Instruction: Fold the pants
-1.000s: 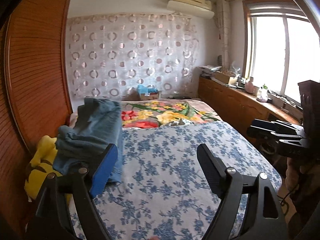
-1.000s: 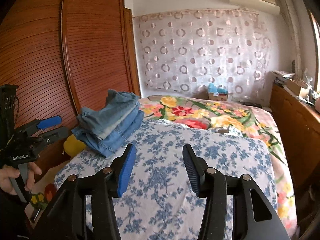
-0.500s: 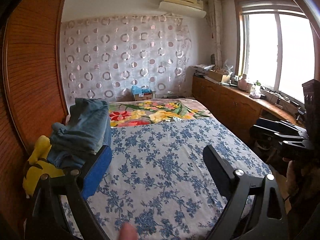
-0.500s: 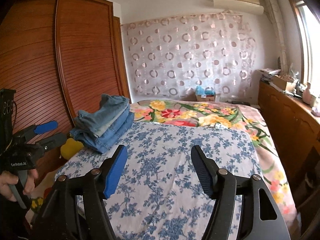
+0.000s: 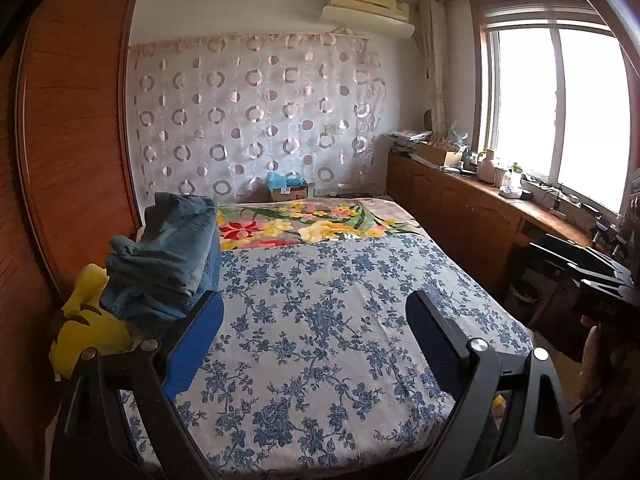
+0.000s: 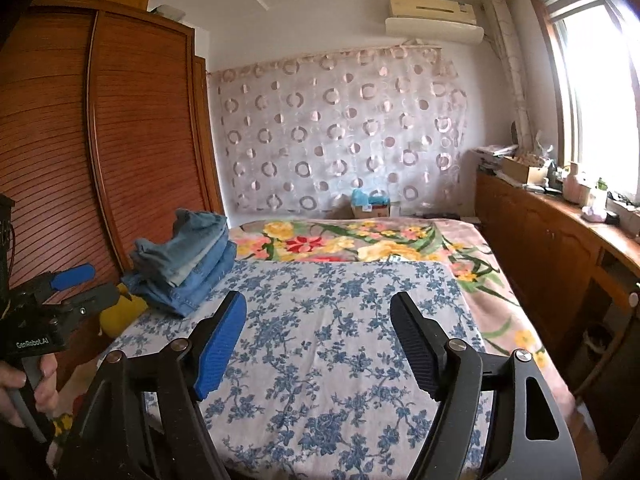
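A stack of folded blue jeans [image 5: 168, 256] lies at the left edge of the bed, by the wardrobe; it also shows in the right wrist view [image 6: 188, 256]. My left gripper [image 5: 316, 316] is open and empty, held above the near end of the bed, to the right of the stack. My right gripper [image 6: 318, 312] is open and empty, above the blue-flowered sheet [image 6: 328, 344], apart from the jeans. The left gripper also shows at the left edge of the right wrist view [image 6: 76, 284]. The right gripper's body shows at the right edge of the left wrist view.
A yellow plush toy [image 5: 86, 332] lies beside the jeans at the bed's left edge. A wooden wardrobe [image 6: 80, 152] stands on the left. A flowered blanket [image 5: 304, 220] covers the far end. A low cabinet [image 5: 480, 216] with clutter runs under the window on the right.
Both grippers have pulled back and risen from the bed, and both have opened wider. The stack of jeans has not moved.
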`<state>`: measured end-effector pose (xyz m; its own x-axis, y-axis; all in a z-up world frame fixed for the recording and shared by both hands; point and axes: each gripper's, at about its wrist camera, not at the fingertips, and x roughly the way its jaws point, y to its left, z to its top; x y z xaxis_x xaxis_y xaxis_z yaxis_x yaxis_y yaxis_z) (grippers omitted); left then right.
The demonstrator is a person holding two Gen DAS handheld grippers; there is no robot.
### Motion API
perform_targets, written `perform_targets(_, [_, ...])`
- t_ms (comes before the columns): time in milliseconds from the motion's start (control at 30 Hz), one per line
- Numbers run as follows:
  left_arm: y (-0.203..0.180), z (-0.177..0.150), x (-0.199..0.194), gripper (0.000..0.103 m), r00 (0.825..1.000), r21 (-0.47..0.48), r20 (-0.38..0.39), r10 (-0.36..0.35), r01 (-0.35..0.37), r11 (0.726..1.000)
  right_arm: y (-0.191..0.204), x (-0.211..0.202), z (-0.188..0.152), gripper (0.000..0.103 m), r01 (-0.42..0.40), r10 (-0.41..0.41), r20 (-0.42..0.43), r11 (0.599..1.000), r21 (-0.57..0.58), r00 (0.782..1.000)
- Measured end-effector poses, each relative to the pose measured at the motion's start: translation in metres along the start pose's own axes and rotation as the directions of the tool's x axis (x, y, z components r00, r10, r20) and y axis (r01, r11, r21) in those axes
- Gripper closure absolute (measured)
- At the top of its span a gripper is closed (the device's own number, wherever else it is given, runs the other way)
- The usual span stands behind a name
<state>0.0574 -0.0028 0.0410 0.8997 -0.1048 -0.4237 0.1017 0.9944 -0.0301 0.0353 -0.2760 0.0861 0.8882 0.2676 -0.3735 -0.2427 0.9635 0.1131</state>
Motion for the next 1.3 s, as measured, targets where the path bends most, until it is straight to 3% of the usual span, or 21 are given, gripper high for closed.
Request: perform_targets(1300, [0.001,-0.005,-0.009,0.010,1.000,-0.001,0.009,0.009,-0.009,1.000,-0.012,-0.001,-0.004,0.027,0.011,-0.011,0.002,1.000,-0.007,1.000])
